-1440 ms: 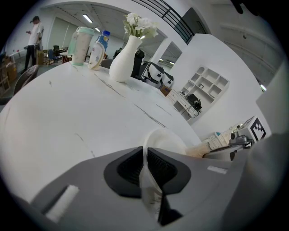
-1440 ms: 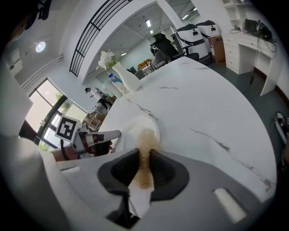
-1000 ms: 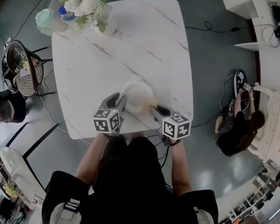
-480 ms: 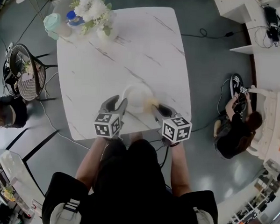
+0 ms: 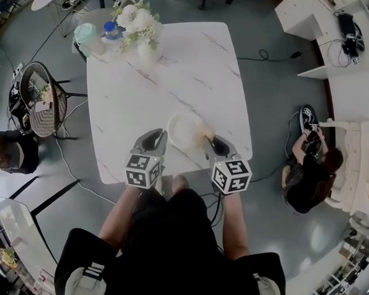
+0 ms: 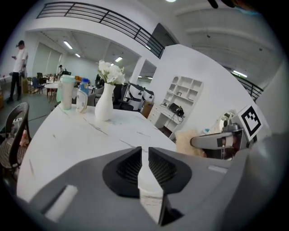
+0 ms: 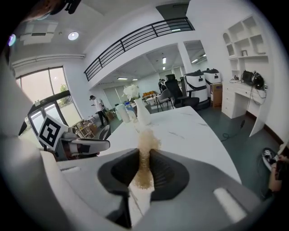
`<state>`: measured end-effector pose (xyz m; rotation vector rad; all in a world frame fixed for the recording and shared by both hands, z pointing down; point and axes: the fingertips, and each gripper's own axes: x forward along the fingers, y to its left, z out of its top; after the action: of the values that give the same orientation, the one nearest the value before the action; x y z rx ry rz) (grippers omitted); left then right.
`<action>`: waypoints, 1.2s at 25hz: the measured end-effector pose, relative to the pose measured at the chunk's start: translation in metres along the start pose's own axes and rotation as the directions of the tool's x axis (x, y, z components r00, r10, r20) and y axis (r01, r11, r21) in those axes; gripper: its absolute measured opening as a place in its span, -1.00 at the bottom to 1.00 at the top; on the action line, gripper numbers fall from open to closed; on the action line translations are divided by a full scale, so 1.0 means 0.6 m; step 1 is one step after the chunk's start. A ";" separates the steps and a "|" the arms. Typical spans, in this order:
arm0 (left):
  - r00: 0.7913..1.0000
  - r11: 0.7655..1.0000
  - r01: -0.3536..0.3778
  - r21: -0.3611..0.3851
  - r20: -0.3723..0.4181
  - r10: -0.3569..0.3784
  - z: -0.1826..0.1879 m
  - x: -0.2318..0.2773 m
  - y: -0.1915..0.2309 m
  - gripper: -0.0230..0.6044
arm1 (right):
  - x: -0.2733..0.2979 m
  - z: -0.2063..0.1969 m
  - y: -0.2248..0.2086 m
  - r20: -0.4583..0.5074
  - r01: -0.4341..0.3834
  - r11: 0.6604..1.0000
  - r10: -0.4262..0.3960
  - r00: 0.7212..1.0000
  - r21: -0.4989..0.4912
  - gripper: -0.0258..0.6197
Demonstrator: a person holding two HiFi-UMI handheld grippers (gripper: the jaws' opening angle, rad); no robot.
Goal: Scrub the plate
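Table (image 5: 144, 92): white marble, thin grey veins
Plate (image 5: 182, 128), on the table: plain creamy white
Sponge (image 7: 146, 140): pale tan
Left gripper (image 6: 144, 152), right gripper (image 7: 144, 155): grey shells, black ribbed pads
Marker cubes (image 5: 141, 170): black squares on white
Vase (image 5: 149, 49), at the table's far end: white
Flowers (image 5: 137, 18): white, green-leaved
Floor (image 5: 279, 105) around the table: grey

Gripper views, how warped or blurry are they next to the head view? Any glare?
Left gripper view: strong fisheye, black corners, the balcony railing bows, the vase is sharp. Right gripper view: same fisheye, the sponge near the lens is soft, a ceiling light flares. Head view: milder bend; the white plate nearly washes into the table.
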<state>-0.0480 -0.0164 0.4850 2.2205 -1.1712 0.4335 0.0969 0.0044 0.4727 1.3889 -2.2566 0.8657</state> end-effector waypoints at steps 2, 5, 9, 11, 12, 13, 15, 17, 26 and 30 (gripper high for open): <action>1.000 1.000 0.002 0.024 0.024 -0.003 0.012 -0.023 -0.008 -0.79 | -0.017 0.007 0.011 0.033 0.023 1.000 -0.022 0.999 -0.012 -0.71; 0.998 0.999 0.002 0.044 0.061 -0.005 0.028 -0.055 -0.018 -0.87 | -0.044 0.018 0.029 0.090 0.062 0.998 -0.059 0.994 -0.030 -0.71; 0.994 0.997 0.005 0.073 0.104 -0.013 0.042 -0.094 -0.037 -0.91 | -0.081 0.027 0.059 0.162 0.107 0.993 -0.097 0.982 -0.050 -0.71; 0.992 0.996 0.014 0.092 0.120 -0.025 0.046 -0.115 -0.051 -0.91 | -0.101 0.030 0.075 0.193 0.125 0.990 -0.110 0.975 -0.063 -0.71; 0.991 0.995 0.017 0.101 0.128 -0.031 0.047 -0.125 -0.058 -0.91 | -0.111 0.031 0.084 0.209 0.133 0.989 -0.116 0.971 -0.070 -0.71; 0.990 0.994 0.020 0.111 0.137 -0.035 0.048 -0.136 -0.064 -0.91 | -0.121 0.031 0.092 0.225 0.141 0.987 -0.121 0.967 -0.077 -0.71; 0.988 0.991 0.023 0.129 0.151 -0.042 0.047 -0.156 -0.077 -0.91 | -0.143 0.031 0.106 0.258 0.160 0.983 -0.133 0.957 -0.089 -0.71; 0.986 0.990 0.021 0.143 0.164 -0.045 0.047 -0.179 -0.087 -0.91 | -0.166 0.029 0.120 0.286 0.181 0.979 -0.146 0.947 -0.098 -0.71; 0.976 0.980 0.017 0.198 0.211 -0.060 0.044 -0.275 -0.101 -0.91 | -0.243 0.012 0.183 0.391 0.291 0.946 -0.216 0.895 -0.144 -0.71; 0.971 0.976 0.022 0.215 0.229 -0.073 0.041 -0.305 -0.111 -0.91 | -0.267 0.001 0.210 0.412 0.319 0.934 -0.230 0.882 -0.163 -0.71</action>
<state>-0.0949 0.1142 0.3459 2.5355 -1.2376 0.2906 0.0582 0.1539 0.3398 1.8379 -2.2522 0.2415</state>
